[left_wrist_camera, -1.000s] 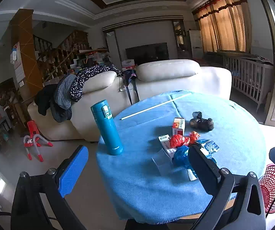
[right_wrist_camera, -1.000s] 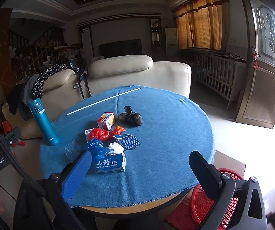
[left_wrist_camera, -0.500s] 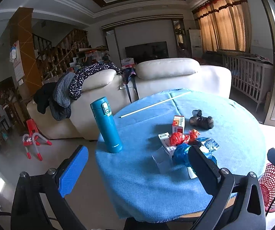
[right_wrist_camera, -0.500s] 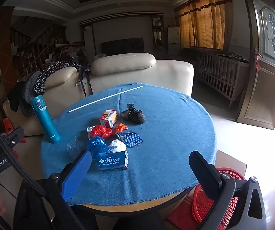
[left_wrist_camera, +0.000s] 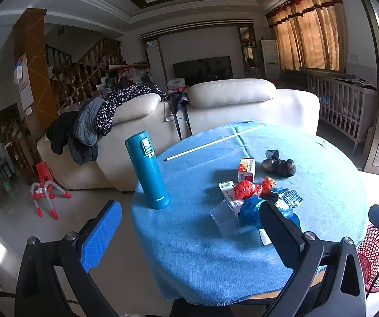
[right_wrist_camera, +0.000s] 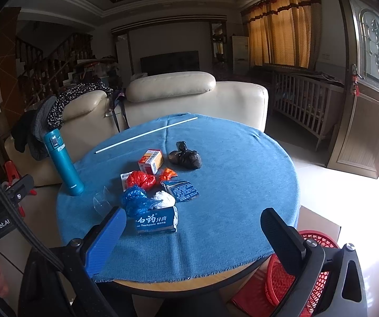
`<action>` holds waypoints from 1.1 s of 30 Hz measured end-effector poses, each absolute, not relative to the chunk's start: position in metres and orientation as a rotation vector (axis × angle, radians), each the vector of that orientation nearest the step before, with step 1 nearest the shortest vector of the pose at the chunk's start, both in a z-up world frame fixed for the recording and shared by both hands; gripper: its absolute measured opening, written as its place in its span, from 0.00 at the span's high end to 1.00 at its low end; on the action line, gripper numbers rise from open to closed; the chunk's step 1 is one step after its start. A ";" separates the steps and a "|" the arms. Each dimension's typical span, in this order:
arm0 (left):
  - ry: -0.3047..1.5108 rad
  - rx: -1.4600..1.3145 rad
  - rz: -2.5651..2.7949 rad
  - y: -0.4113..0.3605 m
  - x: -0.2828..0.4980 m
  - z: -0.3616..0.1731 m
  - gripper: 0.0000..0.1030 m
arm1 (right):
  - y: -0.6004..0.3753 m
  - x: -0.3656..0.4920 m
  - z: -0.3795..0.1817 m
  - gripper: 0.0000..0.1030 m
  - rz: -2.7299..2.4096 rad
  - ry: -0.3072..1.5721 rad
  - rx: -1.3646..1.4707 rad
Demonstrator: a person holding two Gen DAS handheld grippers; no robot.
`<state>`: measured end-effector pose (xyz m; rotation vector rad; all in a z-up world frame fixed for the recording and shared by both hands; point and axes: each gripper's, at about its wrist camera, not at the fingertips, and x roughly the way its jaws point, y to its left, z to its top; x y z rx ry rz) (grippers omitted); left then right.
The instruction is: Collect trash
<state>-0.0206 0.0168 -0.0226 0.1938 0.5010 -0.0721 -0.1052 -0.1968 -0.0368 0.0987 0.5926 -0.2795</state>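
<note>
Trash (right_wrist_camera: 160, 187) heaped mid-table on blue cloth (right_wrist_camera: 237, 185), right of teal flask (right_wrist_camera: 63, 162); left gripper (left_wrist_camera: 189, 227) and right gripper (right_wrist_camera: 192, 233) both spread wide, empty, short of near table edge. Toothpaste box (right_wrist_camera: 156, 220) seen plainly only from right wrist; hidden behind black finger from left. Red basket (right_wrist_camera: 292, 272) on floor, right.
</note>
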 end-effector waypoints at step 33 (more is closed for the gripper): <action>0.536 0.192 -0.065 0.024 -0.010 -0.032 0.00 | -0.196 -0.091 -0.050 0.00 -0.261 0.642 0.115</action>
